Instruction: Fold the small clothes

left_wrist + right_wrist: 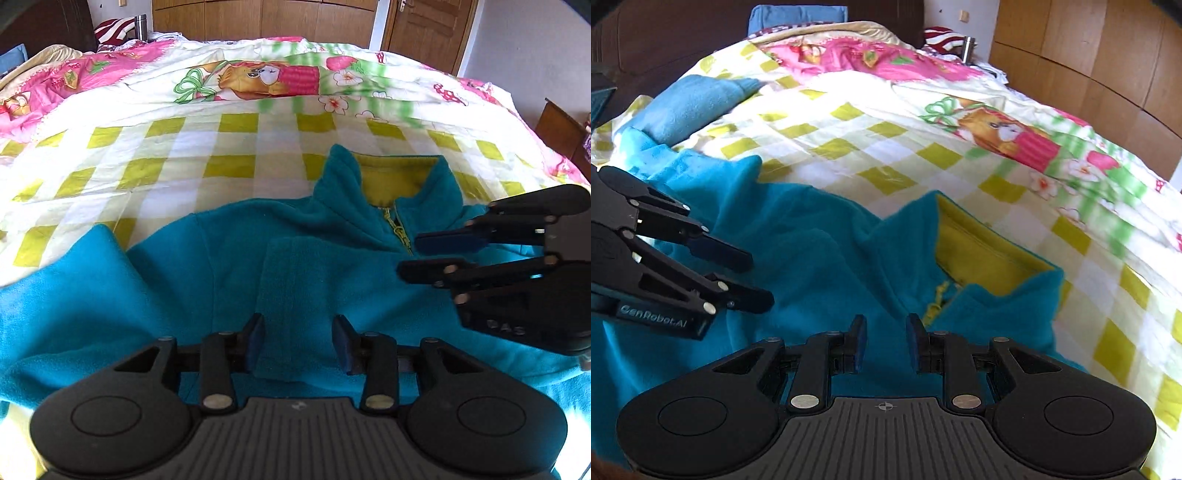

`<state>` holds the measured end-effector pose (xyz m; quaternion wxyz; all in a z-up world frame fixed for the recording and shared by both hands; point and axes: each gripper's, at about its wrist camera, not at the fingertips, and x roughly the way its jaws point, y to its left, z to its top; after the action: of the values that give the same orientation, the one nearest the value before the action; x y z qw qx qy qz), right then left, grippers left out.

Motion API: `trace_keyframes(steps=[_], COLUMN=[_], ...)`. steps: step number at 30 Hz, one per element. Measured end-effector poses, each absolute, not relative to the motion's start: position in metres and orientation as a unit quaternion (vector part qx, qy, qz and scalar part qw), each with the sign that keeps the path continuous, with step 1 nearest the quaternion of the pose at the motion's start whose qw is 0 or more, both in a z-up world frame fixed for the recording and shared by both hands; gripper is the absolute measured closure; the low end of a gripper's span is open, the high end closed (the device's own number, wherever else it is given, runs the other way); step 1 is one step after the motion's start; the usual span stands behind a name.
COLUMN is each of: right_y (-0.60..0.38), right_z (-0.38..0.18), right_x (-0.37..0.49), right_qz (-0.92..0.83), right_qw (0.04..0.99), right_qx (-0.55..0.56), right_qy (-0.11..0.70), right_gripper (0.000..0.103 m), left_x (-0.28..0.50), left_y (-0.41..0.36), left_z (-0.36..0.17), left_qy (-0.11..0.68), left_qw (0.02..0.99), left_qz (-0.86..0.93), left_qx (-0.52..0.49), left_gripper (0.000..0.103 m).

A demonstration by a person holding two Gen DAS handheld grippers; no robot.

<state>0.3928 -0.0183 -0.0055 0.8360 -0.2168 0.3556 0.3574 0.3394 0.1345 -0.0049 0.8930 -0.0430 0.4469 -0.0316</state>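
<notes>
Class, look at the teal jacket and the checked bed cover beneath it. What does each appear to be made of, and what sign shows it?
Teal jacket: probably fleece; matte, fuzzy nap, thick soft folds. Bed cover: likely thin woven cotton, smooth, printed, with fine sharp creases.

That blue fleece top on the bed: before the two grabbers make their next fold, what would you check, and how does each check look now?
1. Teal fleece jacket lies on the bedspread, collar away from the person: ok.
2. Left gripper open, with a folded strip of fleece between its fingers: ok.
3. Right gripper open, nothing pinched, hanging over the chest beside the zipper: ok.
4. Grippers apart, not touching: ok.
5. Far sleeve lying flat: not ok, it is bunched.
6. Hem straight: cannot tell, it is hidden under the grippers.
</notes>
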Motion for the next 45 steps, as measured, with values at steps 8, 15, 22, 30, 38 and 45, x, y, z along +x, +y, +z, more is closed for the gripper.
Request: trace_keyframes(steps=[8,15,22,30,38,45], right_y=[0.022,0.027,0.039,0.074,0.076,0.082], right_z=[-0.027,-0.018,0.018,-0.003,-0.008,-0.015], right_x=[0.423,0.430,0.421,0.432,0.411,0.396], right_qz=[0.424,0.438,0.460,0.455,0.433,0.449], right_qw=[0.796,0.778,0.786,0.783,0.799,0.780], right_qx=[-0.223,-0.209,-0.196,-0.210,-0.264,-0.235], right_qy=[0.371,0.399,0.364,0.369,0.324,0.367], right_gripper=[0.067,0.098,0.100,0.100,0.092,0.089], left_x=[0.333,0.337,0.320,0.316,0.309,0.305], left_y=[0.149,0.151,0.166,0.178,0.175,0.172], left_z=[-0.018,-0.016,0.001,0.002,-0.004,-0.013], left_qy=[0.444,0.441,0.421,0.430,0.435,0.455], left_qw=[0.891,0.892,0.896,0.893,0.891,0.882], left_qz=[0.001,-0.014,0.000,0.019,0.017,0.020], left_qx=[-0.091,-0.098,-0.143,-0.130,-0.129,-0.124], left_gripper=[0.042,0.039,0.060,0.060,0.060,0.058])
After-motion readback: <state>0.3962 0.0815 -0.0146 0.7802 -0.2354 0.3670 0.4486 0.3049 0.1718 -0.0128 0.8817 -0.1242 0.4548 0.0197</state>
